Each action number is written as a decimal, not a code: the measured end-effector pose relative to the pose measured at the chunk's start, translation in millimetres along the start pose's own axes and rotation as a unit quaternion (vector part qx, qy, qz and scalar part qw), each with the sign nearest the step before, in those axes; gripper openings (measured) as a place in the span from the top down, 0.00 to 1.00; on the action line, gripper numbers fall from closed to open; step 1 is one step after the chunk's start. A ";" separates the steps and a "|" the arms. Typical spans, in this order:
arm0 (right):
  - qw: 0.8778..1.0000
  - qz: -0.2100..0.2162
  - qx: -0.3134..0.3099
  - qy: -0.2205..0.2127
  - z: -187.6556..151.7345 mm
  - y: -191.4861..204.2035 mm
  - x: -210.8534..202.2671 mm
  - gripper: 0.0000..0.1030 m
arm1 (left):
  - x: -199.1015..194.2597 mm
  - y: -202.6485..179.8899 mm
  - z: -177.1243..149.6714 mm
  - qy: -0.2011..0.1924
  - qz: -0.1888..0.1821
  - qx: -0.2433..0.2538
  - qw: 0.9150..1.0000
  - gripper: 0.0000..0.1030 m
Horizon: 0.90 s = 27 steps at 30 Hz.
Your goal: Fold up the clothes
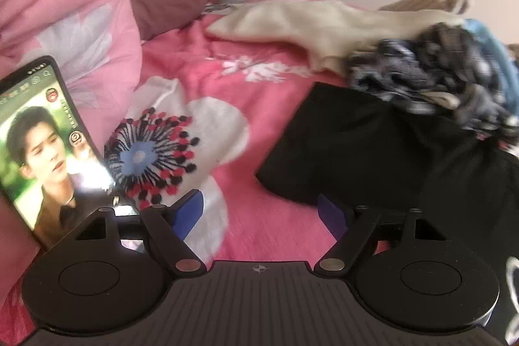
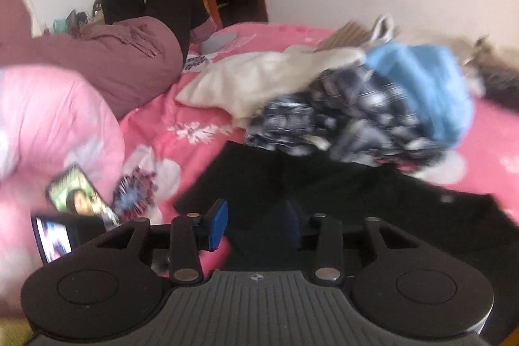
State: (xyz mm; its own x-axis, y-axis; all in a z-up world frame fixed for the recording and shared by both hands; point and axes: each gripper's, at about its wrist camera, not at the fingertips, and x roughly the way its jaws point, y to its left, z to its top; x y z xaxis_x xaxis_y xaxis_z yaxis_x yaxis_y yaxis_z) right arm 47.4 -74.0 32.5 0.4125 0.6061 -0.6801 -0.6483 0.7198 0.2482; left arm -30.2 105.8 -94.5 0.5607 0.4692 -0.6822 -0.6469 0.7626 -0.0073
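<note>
Both grippers (image 1: 261, 209) (image 2: 254, 224) released above black garment (image 1: 373, 151), phone (image 1: 42, 145) left, clothes pile (image 1: 438, 80) behind

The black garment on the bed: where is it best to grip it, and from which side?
Probably the black garment's near-left corner, coming from the bare pink sheet side. That edge lies flat and free, while its far side sits under the patterned clothes.

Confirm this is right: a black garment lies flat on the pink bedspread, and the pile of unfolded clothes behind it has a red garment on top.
Not quite. The garment on top of the pile is blue, not red; the right wrist view shows it plainly. The rest stands: the black garment lies flat on the pink bedspread, in front of that pile.
</note>
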 end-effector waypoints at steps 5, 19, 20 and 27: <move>0.996 0.039 0.041 0.062 41.5 2.4 79.2 0.59 | 15.2 2.7 2.8 -0.007 -0.005 0.001 1.000 0.41; 0.989 -0.004 -0.008 0.150 64.0 46.7 249.5 0.59 | 22.6 -7.4 -2.0 -0.038 -0.045 0.040 0.997 0.71; 0.989 -0.007 -0.013 0.149 63.6 49.3 253.5 0.58 | 22.4 -7.2 -2.8 -0.040 -0.047 0.040 0.997 0.74; 0.988 -0.049 -0.039 0.144 61.3 62.6 249.4 0.57 | 20.2 -5.3 -4.9 -0.044 -0.054 0.038 0.997 0.81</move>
State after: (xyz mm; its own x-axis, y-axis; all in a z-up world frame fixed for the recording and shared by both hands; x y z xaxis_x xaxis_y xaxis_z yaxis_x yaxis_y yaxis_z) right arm 148.9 142.9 -79.2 0.2837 0.4059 -0.8688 -0.6670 0.7344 0.1253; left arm -18.0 109.1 -111.8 0.6711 0.4168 -0.6131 -0.5401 0.8414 -0.0192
